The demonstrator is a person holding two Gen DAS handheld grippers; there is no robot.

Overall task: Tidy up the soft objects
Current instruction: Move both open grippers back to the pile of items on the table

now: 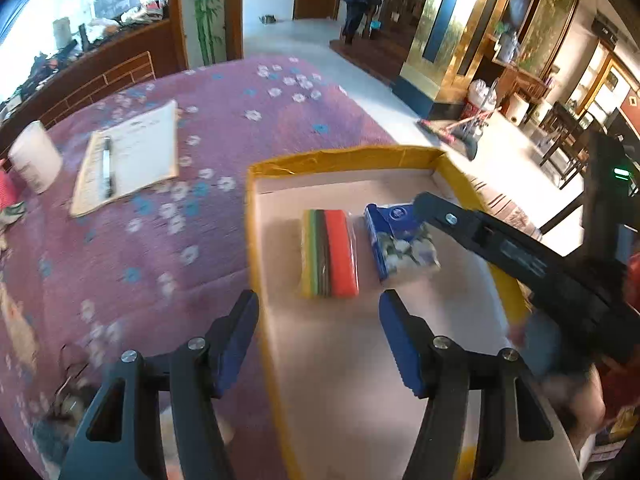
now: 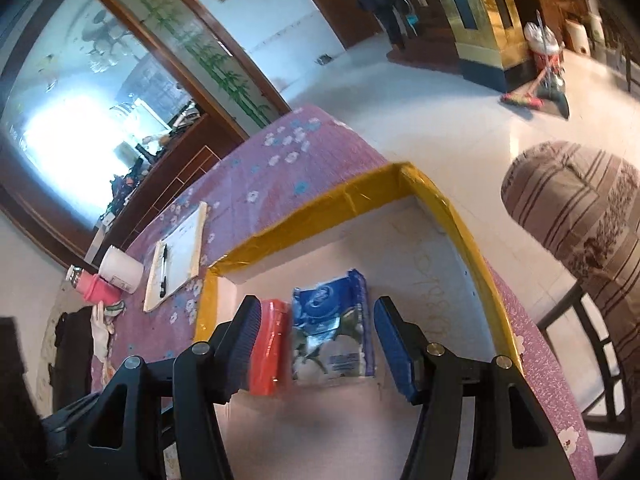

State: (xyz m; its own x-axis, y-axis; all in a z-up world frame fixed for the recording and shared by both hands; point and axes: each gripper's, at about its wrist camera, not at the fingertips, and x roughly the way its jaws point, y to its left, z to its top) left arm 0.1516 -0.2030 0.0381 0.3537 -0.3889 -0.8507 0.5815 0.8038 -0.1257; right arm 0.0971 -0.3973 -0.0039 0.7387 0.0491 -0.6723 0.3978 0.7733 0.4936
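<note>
A shallow box with a yellow taped rim [image 1: 348, 158] [image 2: 320, 216] sits on the purple flowered bedspread. Inside lie a wrapped stack of coloured cloths [image 1: 330, 258], red side showing in the right wrist view [image 2: 270, 350], and a blue tissue pack [image 1: 402, 242] [image 2: 332, 338] beside it. My left gripper [image 1: 318, 320] is open and empty, straddling the box's left wall just short of the cloths. My right gripper [image 2: 316, 328] is open, its fingers on either side of the tissue pack, apart from it. It also shows in the left wrist view as a black arm [image 1: 500, 248] reaching in from the right.
A notepad with a pen [image 1: 128, 156] [image 2: 176, 256] and a white cup [image 1: 34, 156] [image 2: 120, 270] lie left of the box. A pink bottle [image 2: 94, 288] lies beside the cup. A padded chair [image 2: 592, 216] stands right of the bed; white floor lies beyond.
</note>
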